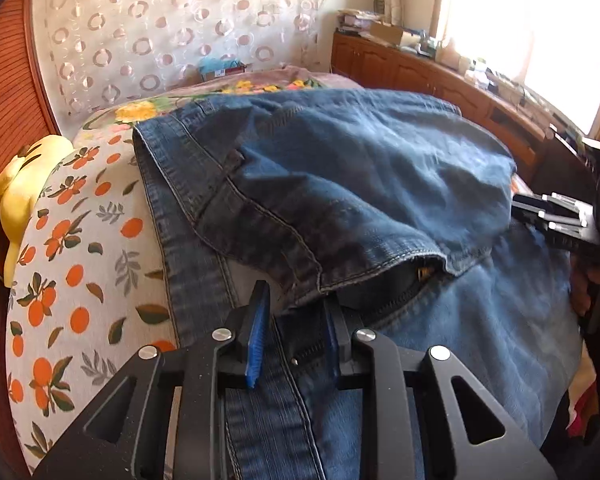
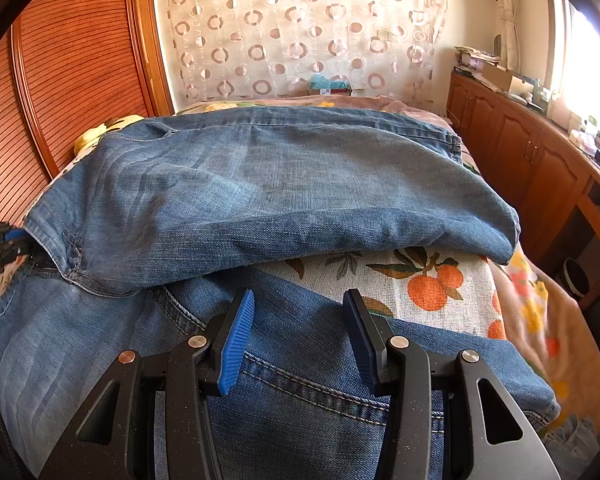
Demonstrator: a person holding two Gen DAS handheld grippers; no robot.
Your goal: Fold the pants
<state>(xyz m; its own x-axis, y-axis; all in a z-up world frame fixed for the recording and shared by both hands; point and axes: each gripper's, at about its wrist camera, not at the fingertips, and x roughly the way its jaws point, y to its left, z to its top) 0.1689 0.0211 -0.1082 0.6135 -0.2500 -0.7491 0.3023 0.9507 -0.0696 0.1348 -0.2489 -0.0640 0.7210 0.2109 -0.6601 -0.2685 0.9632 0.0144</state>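
Across the bed [image 2: 440, 276] with its orange-print sheet, blue jeans [image 2: 260, 176] folded over themselves from twelve o'clock, left hand-held gripper [image 1: 296, 312] parted astride the waistband seam, pads off the denim, right hand-held gripper [image 2: 298, 312] open above a pocket at six o'clock

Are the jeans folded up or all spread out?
Folded: one part of the jeans is doubled over the part beneath, on the orange-print cloth.
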